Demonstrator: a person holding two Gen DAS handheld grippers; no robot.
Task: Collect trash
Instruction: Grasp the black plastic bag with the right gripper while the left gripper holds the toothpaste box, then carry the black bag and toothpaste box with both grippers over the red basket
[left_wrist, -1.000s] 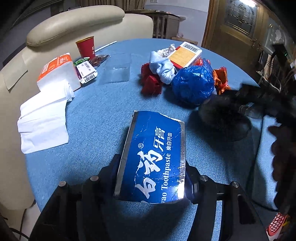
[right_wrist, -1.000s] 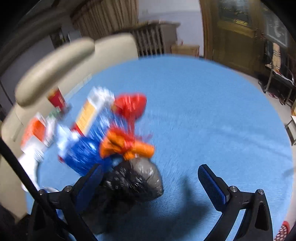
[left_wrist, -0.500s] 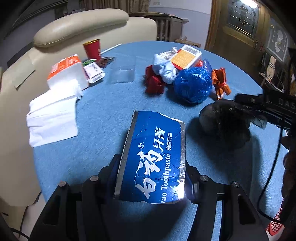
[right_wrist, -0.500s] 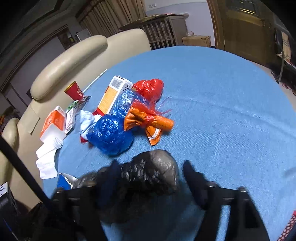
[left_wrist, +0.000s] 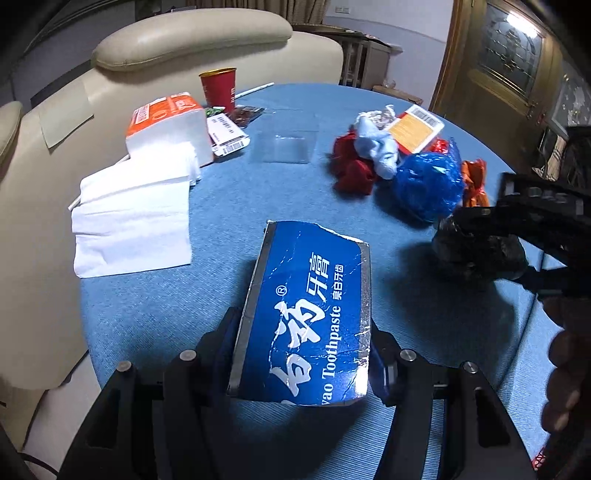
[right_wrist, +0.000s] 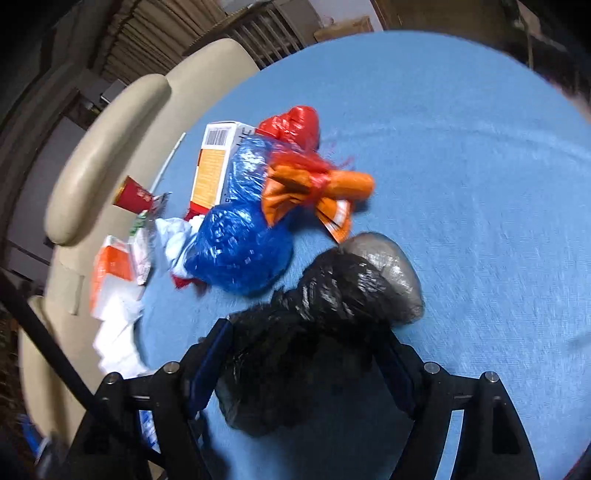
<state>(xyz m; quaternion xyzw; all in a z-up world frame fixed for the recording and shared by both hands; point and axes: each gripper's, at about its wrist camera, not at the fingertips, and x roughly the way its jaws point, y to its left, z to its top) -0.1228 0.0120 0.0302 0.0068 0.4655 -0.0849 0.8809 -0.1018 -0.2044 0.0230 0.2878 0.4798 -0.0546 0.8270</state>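
My left gripper (left_wrist: 304, 350) is shut on a torn blue toothpaste box (left_wrist: 306, 310) and holds it above the blue table (left_wrist: 258, 206). My right gripper (right_wrist: 306, 354) is shut on a crumpled black plastic bag (right_wrist: 332, 306); in the left wrist view the bag (left_wrist: 476, 247) sits at the right under the right gripper. A blue bag (right_wrist: 236, 254), an orange wrapper (right_wrist: 314, 192), a red bag (right_wrist: 295, 122) and an orange-white box (right_wrist: 214, 162) lie in a pile beyond it.
A tissue pack (left_wrist: 166, 125) with loose white tissues (left_wrist: 133, 218), a red paper cup (left_wrist: 218, 88), labels (left_wrist: 227, 134) and a clear plastic sheet (left_wrist: 284, 144) lie at the far left. A beige sofa (left_wrist: 184, 40) stands behind the table.
My right gripper has closed on the black bag, from wide open a second ago, and tilted. My left gripper kept hold of the toothpaste box and drew back a little.
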